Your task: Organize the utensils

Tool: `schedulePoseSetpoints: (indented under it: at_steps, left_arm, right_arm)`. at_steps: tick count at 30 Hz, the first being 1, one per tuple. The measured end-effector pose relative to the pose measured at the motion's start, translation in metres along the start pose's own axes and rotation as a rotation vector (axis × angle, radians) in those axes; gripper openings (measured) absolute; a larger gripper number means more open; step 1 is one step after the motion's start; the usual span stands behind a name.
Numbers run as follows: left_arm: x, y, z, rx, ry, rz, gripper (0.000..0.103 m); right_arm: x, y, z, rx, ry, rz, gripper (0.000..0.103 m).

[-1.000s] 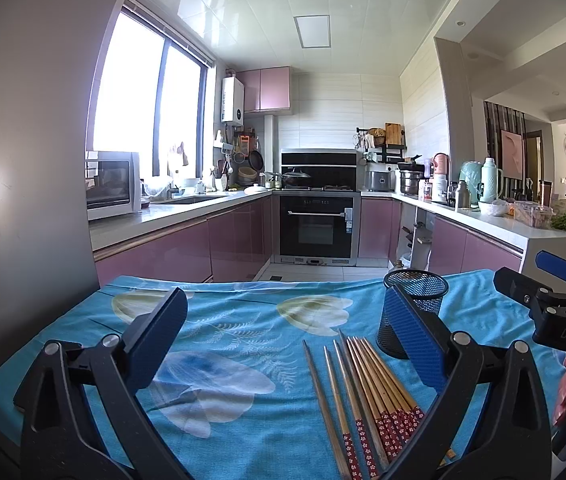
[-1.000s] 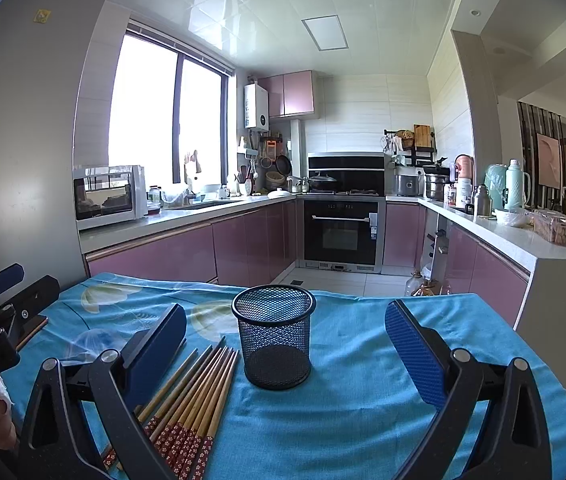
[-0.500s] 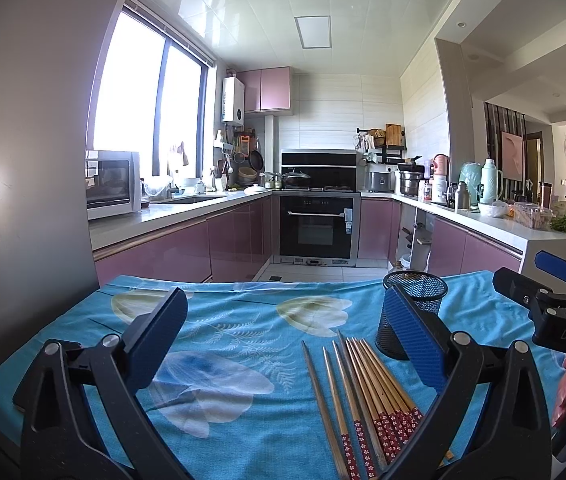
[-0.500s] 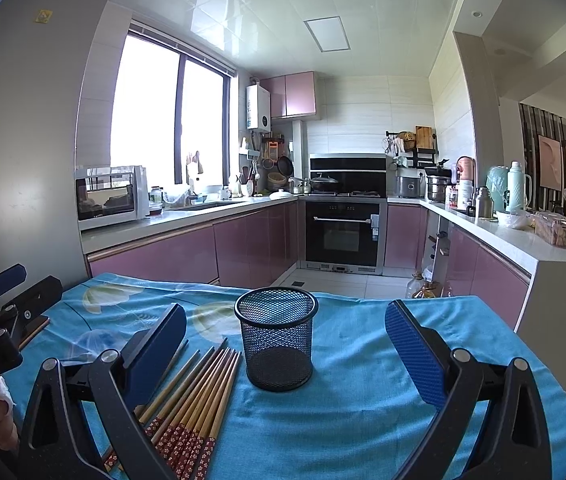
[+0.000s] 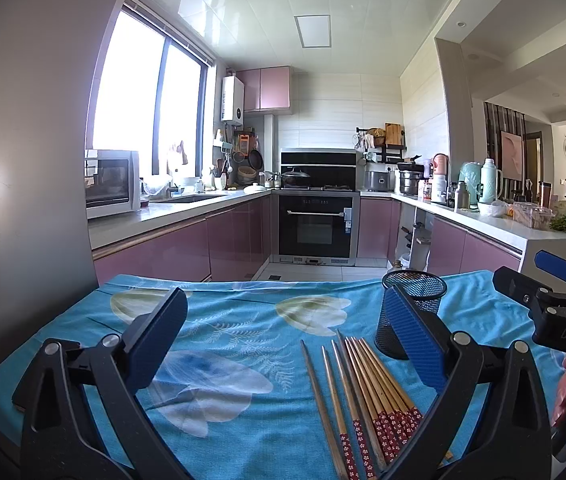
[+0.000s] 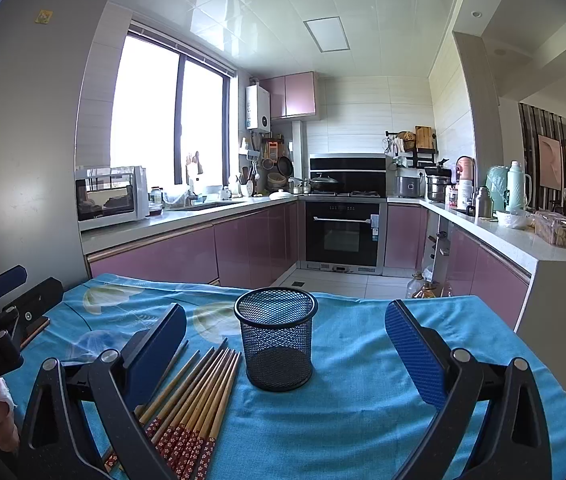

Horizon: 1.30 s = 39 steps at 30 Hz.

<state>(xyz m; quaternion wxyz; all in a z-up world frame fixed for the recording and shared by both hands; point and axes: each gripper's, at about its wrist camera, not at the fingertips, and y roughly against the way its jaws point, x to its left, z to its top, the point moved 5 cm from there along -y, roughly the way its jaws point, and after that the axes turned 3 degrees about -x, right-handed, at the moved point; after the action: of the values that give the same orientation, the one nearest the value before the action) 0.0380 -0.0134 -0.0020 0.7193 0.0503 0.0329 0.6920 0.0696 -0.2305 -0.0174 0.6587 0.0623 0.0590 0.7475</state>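
Several wooden chopsticks (image 5: 359,392) with red patterned ends lie side by side on the blue floral tablecloth (image 5: 223,332); they also show in the right wrist view (image 6: 199,396). A black mesh holder (image 6: 277,338) stands upright and empty just right of them, also in the left wrist view (image 5: 413,300). My left gripper (image 5: 285,344) is open and empty above the cloth, left of the chopsticks. My right gripper (image 6: 285,354) is open and empty, with the holder between its fingers' line of sight. Each gripper shows at the edge of the other's view.
The table's far edge (image 6: 363,298) drops to the kitchen floor. A grey fridge wall (image 5: 23,180) stands at the left. Pink cabinets, an oven (image 6: 343,236) and cluttered counters lie beyond the table.
Both grippers have stayed almost still; the right wrist view has shifted very slightly. Nothing was taken hold of or moved.
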Motion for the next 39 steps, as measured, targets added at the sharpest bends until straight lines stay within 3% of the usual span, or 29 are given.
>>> schedulePoseSetpoints:
  at_steps: [27,32,39]
  left_arm:
    - [-0.003,-0.007,-0.008,0.036,-0.002,0.001,0.097]
    - [-0.002,-0.019,-0.018,0.108,-0.025,-0.011,0.097]
    - [0.0,-0.053,-0.048,0.277,-0.072,-0.023,0.097]
  right_arm:
    - [0.001,-0.003,-0.007,0.027,-0.008,0.022,0.096]
    - [0.005,-0.015,-0.019,0.119,-0.02,0.078,0.096]
    - [0.018,-0.049,-0.057,0.358,-0.005,0.152,0.096]
